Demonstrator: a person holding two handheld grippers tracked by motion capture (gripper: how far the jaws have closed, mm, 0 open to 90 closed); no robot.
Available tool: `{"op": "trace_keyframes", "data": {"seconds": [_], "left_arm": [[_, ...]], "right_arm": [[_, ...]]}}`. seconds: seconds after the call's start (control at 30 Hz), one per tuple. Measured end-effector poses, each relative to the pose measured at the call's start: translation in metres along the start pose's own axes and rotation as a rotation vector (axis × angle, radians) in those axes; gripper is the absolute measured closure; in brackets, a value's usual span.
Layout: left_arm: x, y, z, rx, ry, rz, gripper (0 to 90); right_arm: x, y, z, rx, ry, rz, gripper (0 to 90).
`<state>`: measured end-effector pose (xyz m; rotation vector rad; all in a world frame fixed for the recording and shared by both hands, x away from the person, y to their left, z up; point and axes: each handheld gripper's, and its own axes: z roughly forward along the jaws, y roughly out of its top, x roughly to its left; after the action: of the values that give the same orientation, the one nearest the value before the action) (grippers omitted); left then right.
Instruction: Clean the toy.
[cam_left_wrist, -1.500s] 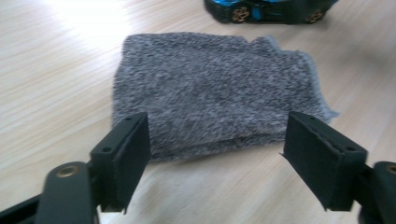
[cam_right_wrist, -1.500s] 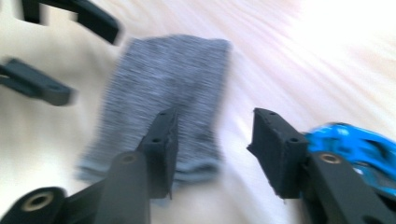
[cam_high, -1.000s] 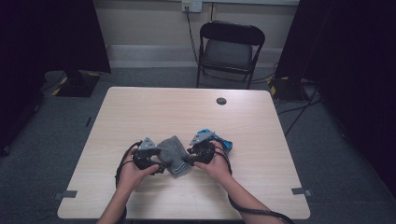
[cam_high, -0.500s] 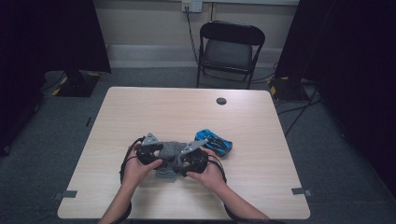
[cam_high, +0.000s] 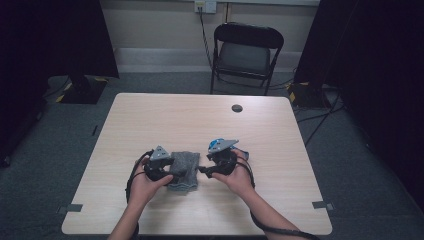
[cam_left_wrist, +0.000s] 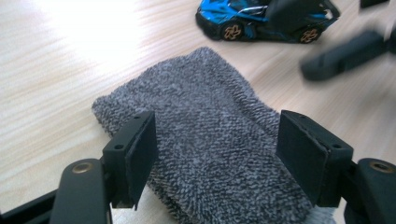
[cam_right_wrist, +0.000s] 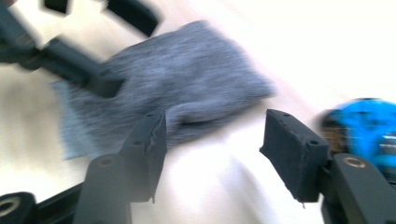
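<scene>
- Cloth (cam_high: 184, 170), grey and folded, lies flat on the counter (cam_high: 150, 120) near the person's edge, between the two hands.
- Left tongs (cam_left_wrist: 217, 149) hang low over the cloth with the jaws apart, one on each side of it. They have just been closing a bit. The pads do not press the cloth yet.
- Right tongs (cam_right_wrist: 212, 149) sit just beside the cloth's right edge, jaws apart and holding nothing. They have just been opening.
- Car (cam_left_wrist: 261, 18), a blue toy, sits near the cloth, on the far side by the right tongs.
- My guess: the cloth is being folded or flattened, and the left tongs are about to take it.
- What could go wrong:
  - The left tongs may pinch only the top layer. Then the fold would come undone when the cloth is lifted.
  - The cloth is soft and may slide on the smooth counter if it is pushed and not pinched.
  - The right tongs are close to the car. A quick swing could bump the car and send it rolling away.
  - The two tongs are near each other and could knock together over the cloth.
</scene>
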<state>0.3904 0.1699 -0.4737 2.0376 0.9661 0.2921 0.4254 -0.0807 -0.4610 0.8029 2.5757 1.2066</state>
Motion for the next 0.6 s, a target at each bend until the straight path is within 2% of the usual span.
{"op": "trace_keyframes", "data": {"seconds": [0.07, 0.17, 0.23, 0.3, 0.37, 0.43, 0.6], "left_arm": [[0.001, -0.001, 0.002, 0.008, -0.004, -0.002, 29.7], [0.001, -0.001, 0.005, 0.016, 0.000, -0.014, 29.7], [0.001, -0.001, 0.007, 0.024, -0.002, -0.015, 29.6], [0.002, -0.002, 0.011, 0.027, -0.005, -0.017, 29.4], [0.004, -0.003, 0.012, 0.026, -0.010, -0.027, 29.2], [0.005, -0.004, 0.013, 0.023, -0.017, -0.031, 29.1], [0.005, -0.006, 0.015, 0.026, -0.017, -0.028, 28.6]], "right_arm": [[-0.013, 0.002, -0.006, -0.021, -0.031, 0.016, 33.4], [-0.038, 0.005, -0.013, -0.027, -0.101, 0.045, 27.5], [-0.051, 0.006, -0.013, -0.011, -0.115, 0.056, 24.5], [-0.065, 0.005, -0.011, 0.018, -0.135, 0.029, 23.0], [-0.073, 0.003, -0.009, 0.035, -0.127, 0.039, 23.0], [-0.078, -0.001, -0.009, 0.046, -0.141, 0.030, 21.9], [-0.086, -0.013, -0.007, 0.082, -0.120, 0.038, 19.2]]}}
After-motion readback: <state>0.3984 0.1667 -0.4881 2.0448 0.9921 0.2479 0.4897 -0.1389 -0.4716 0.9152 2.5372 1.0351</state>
